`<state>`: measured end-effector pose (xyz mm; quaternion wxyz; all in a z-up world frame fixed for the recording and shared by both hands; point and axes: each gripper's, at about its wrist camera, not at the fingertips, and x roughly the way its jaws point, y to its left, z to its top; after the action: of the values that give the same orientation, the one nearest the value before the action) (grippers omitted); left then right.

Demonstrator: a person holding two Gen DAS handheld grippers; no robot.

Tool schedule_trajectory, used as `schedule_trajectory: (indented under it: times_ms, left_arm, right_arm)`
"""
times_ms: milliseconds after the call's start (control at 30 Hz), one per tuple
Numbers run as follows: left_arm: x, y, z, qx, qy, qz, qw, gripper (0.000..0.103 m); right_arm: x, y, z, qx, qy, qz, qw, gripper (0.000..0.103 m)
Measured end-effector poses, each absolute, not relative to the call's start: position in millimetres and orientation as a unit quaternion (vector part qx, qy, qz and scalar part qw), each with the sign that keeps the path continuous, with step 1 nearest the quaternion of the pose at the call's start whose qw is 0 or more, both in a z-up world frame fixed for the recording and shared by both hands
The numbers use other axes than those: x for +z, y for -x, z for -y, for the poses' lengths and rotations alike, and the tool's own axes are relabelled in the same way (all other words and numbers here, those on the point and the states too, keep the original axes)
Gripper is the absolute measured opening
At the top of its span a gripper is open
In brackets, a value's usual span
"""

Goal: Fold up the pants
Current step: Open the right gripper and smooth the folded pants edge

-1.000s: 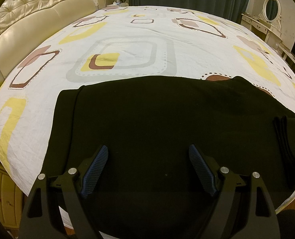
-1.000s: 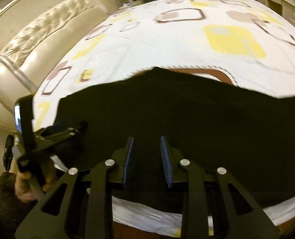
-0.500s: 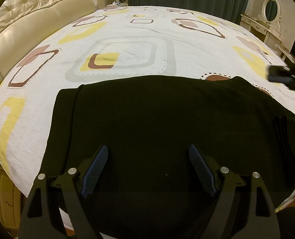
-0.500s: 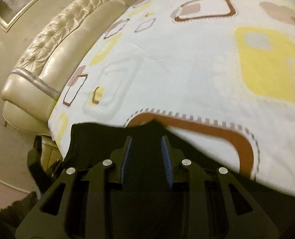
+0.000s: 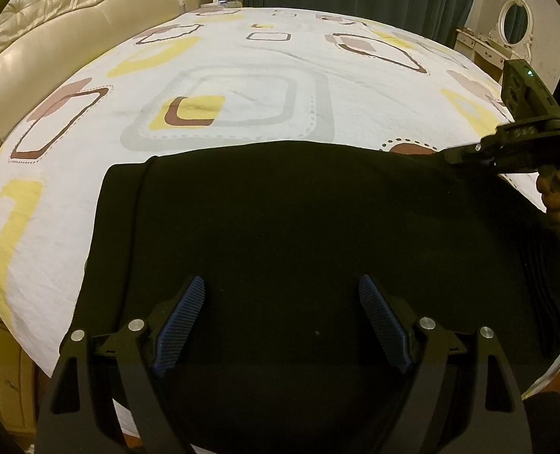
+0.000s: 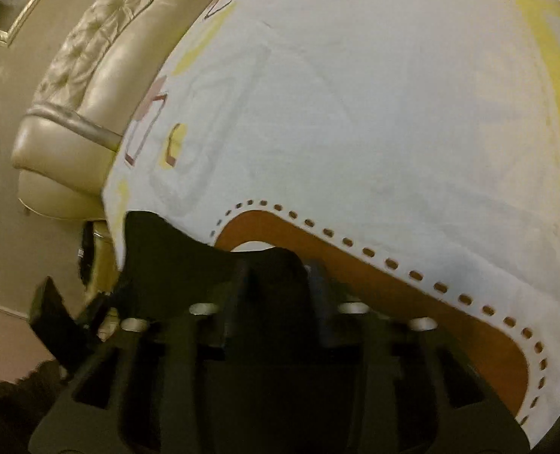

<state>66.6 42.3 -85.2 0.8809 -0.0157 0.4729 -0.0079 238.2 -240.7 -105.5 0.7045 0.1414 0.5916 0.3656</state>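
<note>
Left gripper point(image 5: 281, 304) hovers with jaws spread wide over the black pants point(image 5: 298, 227), which lie flat on the patterned bed sheet point(image 5: 242, 75). Right gripper point(image 6: 280, 276) has just been closing and pinches the pants' far edge, a hand point(image 5: 557, 196) gripping its handle.

Matt black cloth pants point(image 5: 298, 227) are lying on smooth printed cotton sheet point(image 5: 242, 75); glossy tufted leather headboard point(image 5: 72, 11) is gleaming.
</note>
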Motion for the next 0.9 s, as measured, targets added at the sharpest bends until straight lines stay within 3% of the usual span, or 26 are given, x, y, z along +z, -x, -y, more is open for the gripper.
schedule_trajectory:
  times_ms: [233,433,900]
  left_arm:
    - [-87,-67,-42,-0.01,0.016,-0.473,0.881,0.083]
    - [-88,-67,-41,-0.01,0.014,-0.473,0.881,0.084]
    - [-88,-67,-42,-0.009,0.013,-0.472,0.881,0.084]
  right_arm:
    - [-89,-239,239,0.344,-0.108,-0.562,0.744,0.005]
    - [-107,-243,237,0.318,-0.13,-0.575,0.742,0.007]
    - [-48,-180,279,0.176,-0.097,-0.492,0.847,0.009]
